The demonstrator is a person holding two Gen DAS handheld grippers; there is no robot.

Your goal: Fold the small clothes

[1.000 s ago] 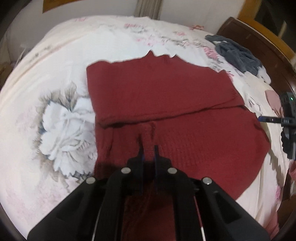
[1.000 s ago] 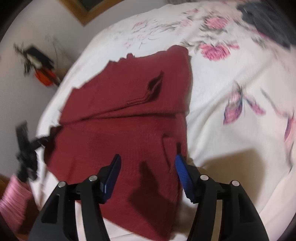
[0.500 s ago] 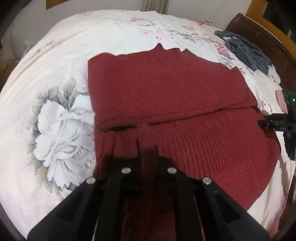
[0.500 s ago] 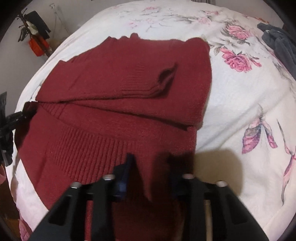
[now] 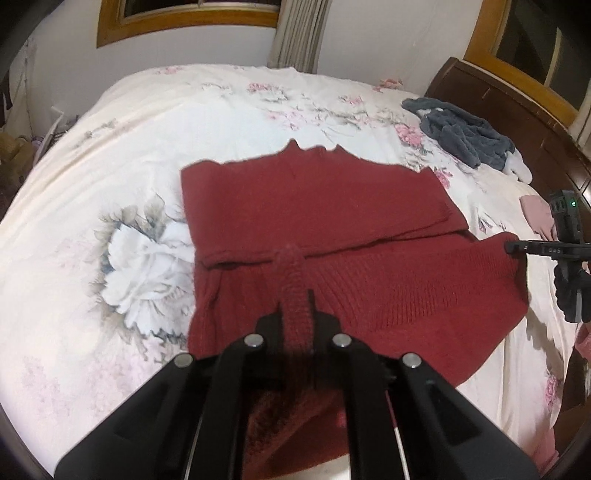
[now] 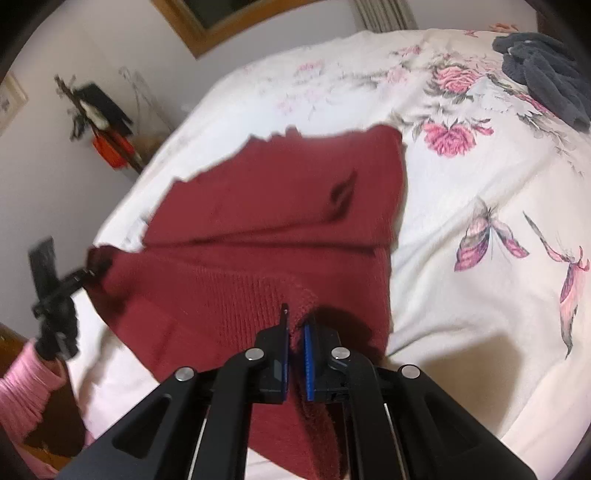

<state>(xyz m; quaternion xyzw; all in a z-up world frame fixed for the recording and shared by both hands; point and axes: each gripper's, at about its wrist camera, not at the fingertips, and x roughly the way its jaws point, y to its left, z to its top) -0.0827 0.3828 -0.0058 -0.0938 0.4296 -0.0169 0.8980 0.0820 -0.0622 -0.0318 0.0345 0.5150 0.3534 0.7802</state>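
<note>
1. A dark red knitted sweater lies spread on a bed with a floral bedspread; its far part is folded over into a flat band, and its ribbed near part reaches toward both cameras.
2. The left gripper is clenched on a pinched-up ridge of the ribbed near part, which stands up between its black fingers.
3. The right gripper is likewise clamped on a fold of the sweater near its hem, with red knit squeezed between the blue finger pads.
4. Only the left wrist view shows the large white printed flower just left of the sweater, the dark wooden headboard at the right, and a curtain on the far wall.
5. Only the right wrist view shows the butterfly prints to the right of the sweater, a cuff opening on the folded band, and a blurred black and orange thing by the wall at the left.
6. Each view catches the other gripper at its edge: the right one touching the sweater's right corner, the left one at the left corner, held above a pink sleeve.
7. A crumpled grey garment lies near the headboard, well apart from the sweater, and shows in both views.
</note>
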